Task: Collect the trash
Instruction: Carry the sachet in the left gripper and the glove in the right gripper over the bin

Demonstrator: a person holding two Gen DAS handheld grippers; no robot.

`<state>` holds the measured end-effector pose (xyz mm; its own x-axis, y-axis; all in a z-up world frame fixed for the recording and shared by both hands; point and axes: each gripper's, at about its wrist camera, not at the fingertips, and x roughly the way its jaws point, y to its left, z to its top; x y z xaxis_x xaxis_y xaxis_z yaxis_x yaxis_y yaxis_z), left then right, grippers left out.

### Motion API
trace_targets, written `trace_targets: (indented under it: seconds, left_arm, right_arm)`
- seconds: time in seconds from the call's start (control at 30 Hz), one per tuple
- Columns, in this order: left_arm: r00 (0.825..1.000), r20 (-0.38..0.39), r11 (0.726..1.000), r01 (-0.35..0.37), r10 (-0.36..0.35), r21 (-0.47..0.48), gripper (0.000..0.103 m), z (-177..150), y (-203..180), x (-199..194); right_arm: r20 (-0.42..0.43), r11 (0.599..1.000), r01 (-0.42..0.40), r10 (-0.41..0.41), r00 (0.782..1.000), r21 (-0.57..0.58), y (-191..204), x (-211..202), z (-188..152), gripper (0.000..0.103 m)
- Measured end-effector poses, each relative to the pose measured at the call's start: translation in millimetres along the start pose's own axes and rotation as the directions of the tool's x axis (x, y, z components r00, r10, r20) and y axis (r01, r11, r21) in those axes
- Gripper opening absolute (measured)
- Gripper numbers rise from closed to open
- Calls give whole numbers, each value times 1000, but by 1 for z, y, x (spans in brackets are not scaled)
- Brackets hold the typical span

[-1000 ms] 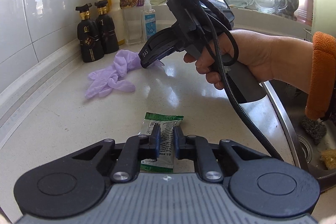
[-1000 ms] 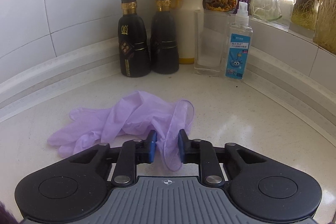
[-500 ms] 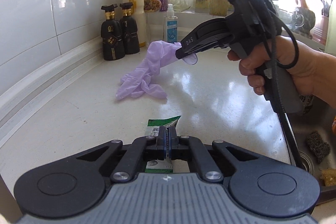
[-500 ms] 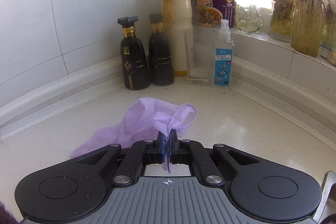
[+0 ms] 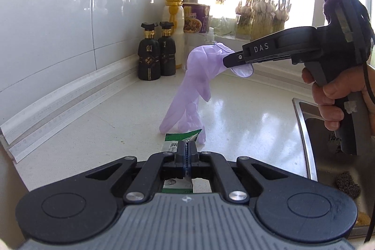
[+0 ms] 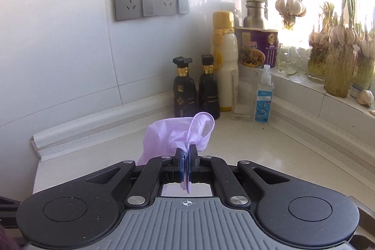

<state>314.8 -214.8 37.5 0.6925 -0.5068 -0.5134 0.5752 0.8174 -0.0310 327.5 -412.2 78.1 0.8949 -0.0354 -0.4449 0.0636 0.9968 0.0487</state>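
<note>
Beside two dark bottles (image 5: 157, 55), clamped jaws lift purple glove (image 5: 199, 76) and green wrapper (image 5: 180, 139).

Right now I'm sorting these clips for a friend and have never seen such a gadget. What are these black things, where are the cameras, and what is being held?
They are hand-held two-finger grippers, one per hand, each with a camera looking along its fingers. In the left view, the left gripper is shut on a green-and-white wrapper. The person's hand holds the right gripper, which pinches a purple glove hanging over the white counter. The right view shows that pinch close up. Bottles stand in the corner.
</note>
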Motion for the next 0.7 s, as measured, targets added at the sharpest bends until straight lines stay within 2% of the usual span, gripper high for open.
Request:
trace_targets:
  seconds: [0.4, 0.7]
  left_arm:
    - [998, 18, 998, -54, 54, -23, 1, 1, 7, -41]
    - [997, 19, 996, -76, 77, -35, 1, -7, 17, -68]
  right_arm:
    - [70, 996, -87, 88, 994, -7, 31, -59, 5, 0]
    - [86, 986, -167, 166, 982, 5, 53, -88, -3, 0]
